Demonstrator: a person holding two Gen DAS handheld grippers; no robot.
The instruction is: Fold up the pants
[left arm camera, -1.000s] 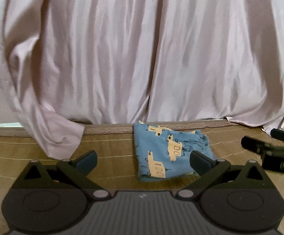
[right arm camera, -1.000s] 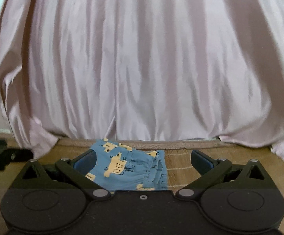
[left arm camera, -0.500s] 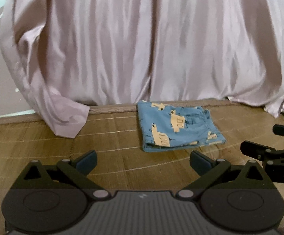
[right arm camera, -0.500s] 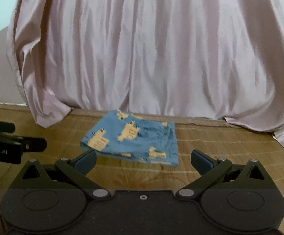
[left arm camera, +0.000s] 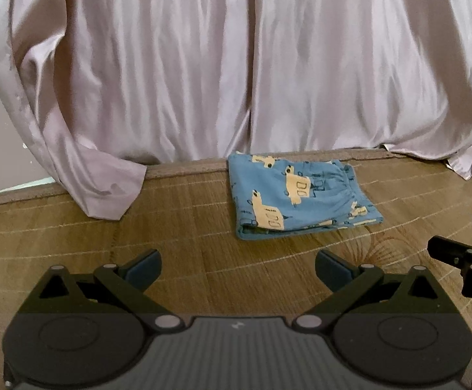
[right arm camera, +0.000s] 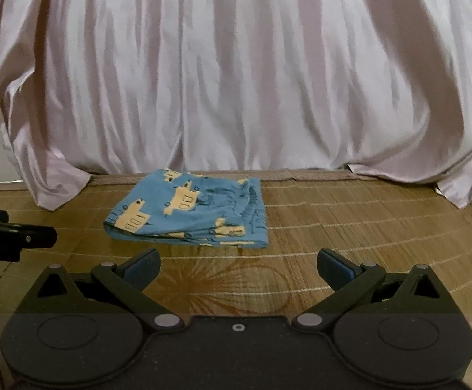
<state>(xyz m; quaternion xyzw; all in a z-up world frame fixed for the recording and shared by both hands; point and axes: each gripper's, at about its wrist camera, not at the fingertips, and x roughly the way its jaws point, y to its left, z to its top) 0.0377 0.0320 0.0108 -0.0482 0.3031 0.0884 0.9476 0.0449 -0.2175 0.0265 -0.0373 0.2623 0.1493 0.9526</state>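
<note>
my left tongs (left arm camera: 237, 265) sit low and level over the mat (left arm camera: 187, 260), fingers spread wide with nothing between them. my right tongs (right arm camera: 237, 265) are level too, gaping and empty, just beside the left ones. the pants (left arm camera: 296, 195) lie folded in a small blue square with yellow trucks, flat on the mat ahead of both tongs, apart from them, near the pale curtain (left arm camera: 236, 65) at the far edge.
</note>
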